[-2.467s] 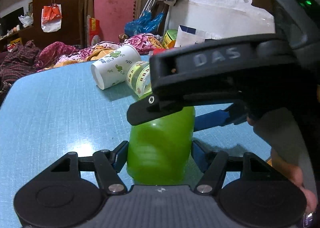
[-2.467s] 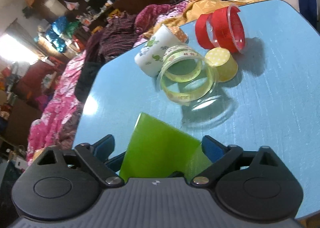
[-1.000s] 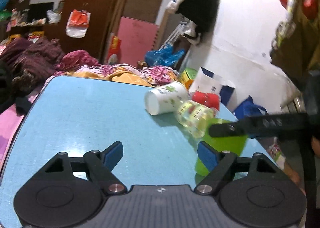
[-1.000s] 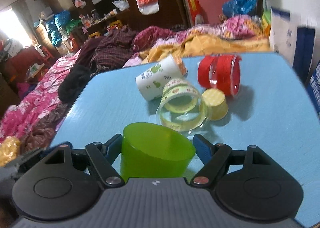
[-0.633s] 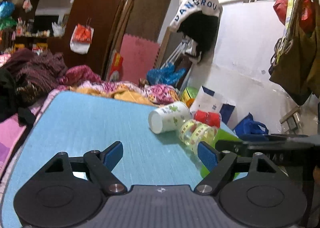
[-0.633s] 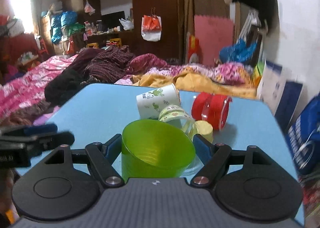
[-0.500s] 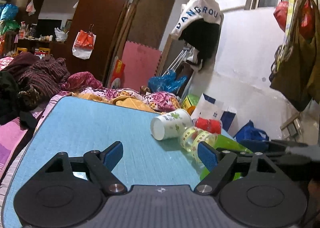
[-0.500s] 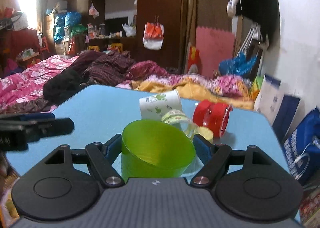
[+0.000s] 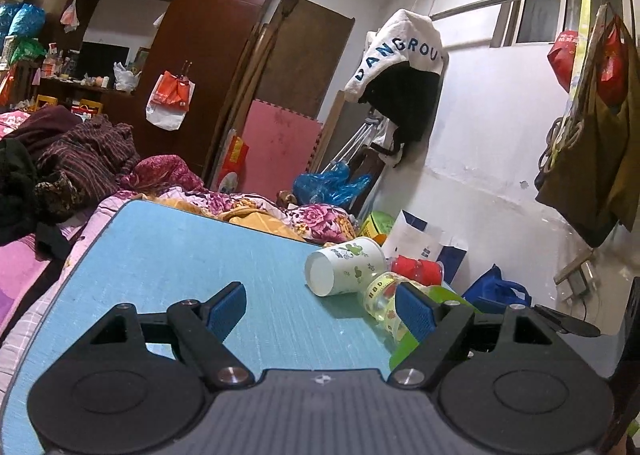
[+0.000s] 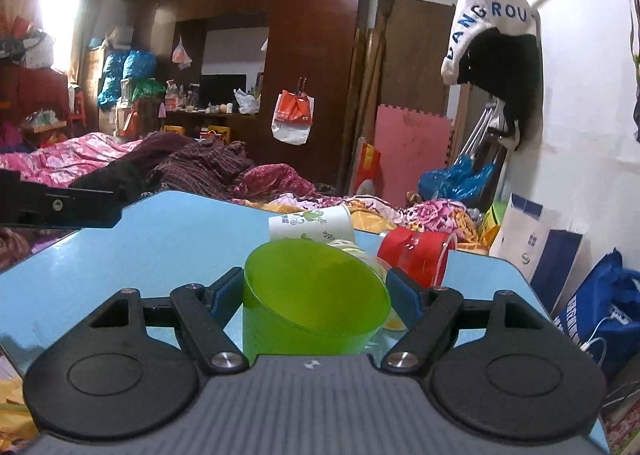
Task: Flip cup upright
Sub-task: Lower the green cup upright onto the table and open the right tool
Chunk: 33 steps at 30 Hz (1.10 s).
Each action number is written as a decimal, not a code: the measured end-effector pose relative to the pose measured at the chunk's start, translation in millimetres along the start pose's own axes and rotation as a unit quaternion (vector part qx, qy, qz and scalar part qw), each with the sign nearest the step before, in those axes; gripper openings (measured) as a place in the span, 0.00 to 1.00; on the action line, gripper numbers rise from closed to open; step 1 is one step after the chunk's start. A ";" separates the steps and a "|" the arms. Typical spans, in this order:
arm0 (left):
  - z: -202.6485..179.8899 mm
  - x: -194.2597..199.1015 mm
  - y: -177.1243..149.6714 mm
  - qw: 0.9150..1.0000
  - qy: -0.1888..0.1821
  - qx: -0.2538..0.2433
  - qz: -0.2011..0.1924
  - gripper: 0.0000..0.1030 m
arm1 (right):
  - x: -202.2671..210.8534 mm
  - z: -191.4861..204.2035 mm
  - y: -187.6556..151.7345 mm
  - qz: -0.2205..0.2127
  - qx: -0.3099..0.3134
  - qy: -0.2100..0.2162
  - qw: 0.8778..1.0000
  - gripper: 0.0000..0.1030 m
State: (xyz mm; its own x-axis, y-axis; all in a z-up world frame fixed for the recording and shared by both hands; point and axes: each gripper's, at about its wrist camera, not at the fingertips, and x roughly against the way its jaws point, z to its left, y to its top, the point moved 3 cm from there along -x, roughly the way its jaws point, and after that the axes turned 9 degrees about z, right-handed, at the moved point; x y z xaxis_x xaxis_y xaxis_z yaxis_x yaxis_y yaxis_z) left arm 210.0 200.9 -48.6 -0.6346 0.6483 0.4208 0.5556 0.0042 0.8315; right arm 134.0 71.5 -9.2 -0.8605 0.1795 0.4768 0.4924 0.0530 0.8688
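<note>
A translucent green cup [image 10: 312, 307] sits between the fingers of my right gripper [image 10: 316, 293], which is shut on it. Its open mouth is tilted up and toward the far side, above the blue table [image 10: 180, 239]. My left gripper [image 9: 320, 307] is open and empty over the table, to the left of the cup. A sliver of the green cup [image 9: 448, 295] shows behind its right finger. The left gripper's finger shows at the left edge of the right wrist view [image 10: 60, 207].
A white paper cup with green print [image 9: 344, 267] lies on its side on the table. Next to it lie a clear cup with yellow-green bands [image 9: 382, 301], a red cup [image 10: 416, 255] and a small yellow cup. Bedding and bags surround the table.
My right gripper has turned the green cup from mouth-down to mouth-up and lifted it. My left gripper let go of the cup earlier and has drawn back to the left.
</note>
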 end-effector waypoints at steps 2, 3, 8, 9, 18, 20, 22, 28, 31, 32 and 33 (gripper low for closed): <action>3.7 -0.7 -1.4 1.000 -0.003 0.003 -0.001 0.82 | 0.9 2.9 1.2 -0.003 0.002 -0.004 1.000 0.75; 5.4 -0.5 -1.8 1.000 -0.002 0.005 -0.002 0.82 | 1.3 4.1 2.0 -0.005 0.002 -0.004 1.000 0.75; 14.6 3.3 -3.0 1.000 -0.005 0.016 -0.010 0.82 | 0.0 6.6 0.9 -0.011 -0.007 -0.007 1.000 0.75; 15.4 3.8 -3.4 1.000 -0.005 0.017 -0.011 0.82 | -1.1 7.4 0.1 -0.011 -0.008 -0.006 1.000 0.75; 16.5 1.4 -7.8 1.000 -0.005 0.021 -0.009 0.82 | 0.0 17.6 -8.4 -0.030 0.000 -0.014 0.999 0.75; 17.0 1.7 -8.2 1.000 -0.004 0.022 -0.009 0.82 | 2.3 19.4 -10.3 -0.034 0.002 -0.013 0.999 0.75; 16.4 1.6 -7.6 1.000 -0.003 0.022 -0.010 0.82 | 3.1 21.2 -10.9 -0.037 0.002 -0.012 0.999 0.76; 17.2 2.5 -11.1 1.000 0.009 0.026 -0.010 0.82 | 6.8 21.1 -14.4 -0.054 -0.005 0.007 0.999 0.89; 16.4 4.2 -11.1 0.999 0.019 0.025 -0.014 0.82 | 16.0 20.0 -14.6 -0.074 -0.009 0.016 0.997 0.99; 15.8 4.9 -10.4 0.999 0.020 0.026 -0.017 0.82 | 18.9 19.1 -13.8 -0.077 -0.009 0.021 0.997 0.99; 16.0 5.8 -10.0 0.999 0.022 0.025 -0.019 0.84 | 22.5 16.8 -12.8 -0.081 -0.014 0.030 0.996 0.99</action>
State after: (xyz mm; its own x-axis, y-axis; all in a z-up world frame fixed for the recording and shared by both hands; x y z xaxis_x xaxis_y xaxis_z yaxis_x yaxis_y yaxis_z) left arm 209.3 216.8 -60.3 -0.6781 0.6134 0.4049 0.5560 0.0677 0.8284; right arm 110.6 91.4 -11.9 -0.9349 0.1124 0.3368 0.3437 0.0488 0.9378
